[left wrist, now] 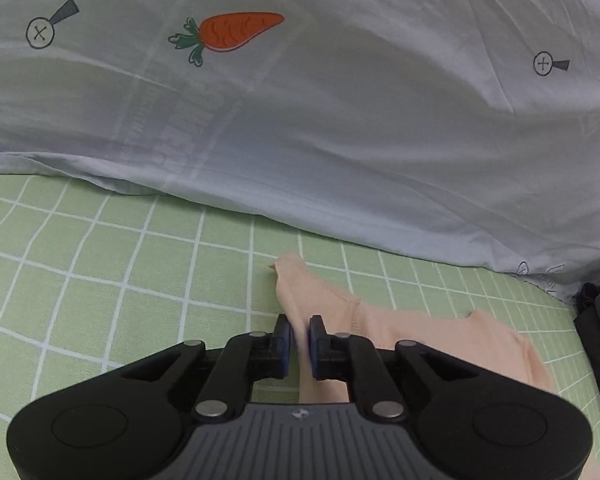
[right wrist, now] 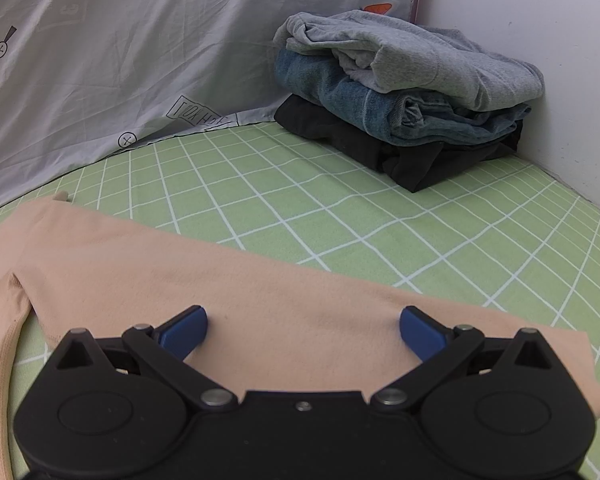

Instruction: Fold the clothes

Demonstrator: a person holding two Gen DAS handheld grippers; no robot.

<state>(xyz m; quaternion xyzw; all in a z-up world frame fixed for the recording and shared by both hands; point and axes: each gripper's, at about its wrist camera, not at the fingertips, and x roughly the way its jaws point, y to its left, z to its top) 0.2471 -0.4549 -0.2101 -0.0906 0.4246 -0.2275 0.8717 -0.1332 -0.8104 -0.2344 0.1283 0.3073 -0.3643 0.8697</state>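
Note:
A peach garment (right wrist: pixel 180 264) lies spread flat on the green checked sheet (right wrist: pixel 380 220). In the left wrist view a narrow part of the peach garment (left wrist: pixel 332 308), ending in a pointed corner, runs up between the blue pads. My left gripper (left wrist: pixel 300 326) is shut on this fold of peach cloth, low over the sheet. My right gripper (right wrist: pixel 302 326) stands wide open just over the garment's near edge, and its blue fingertips (right wrist: pixel 184 334) hold nothing.
A pale blue duvet (left wrist: pixel 300 100) with a carrot print rises behind the garment. At the back right, against a white wall (right wrist: pixel 520 40), sits a stack of folded clothes (right wrist: pixel 412 92): grey on top, jeans, then black. Bare sheet lies between stack and garment.

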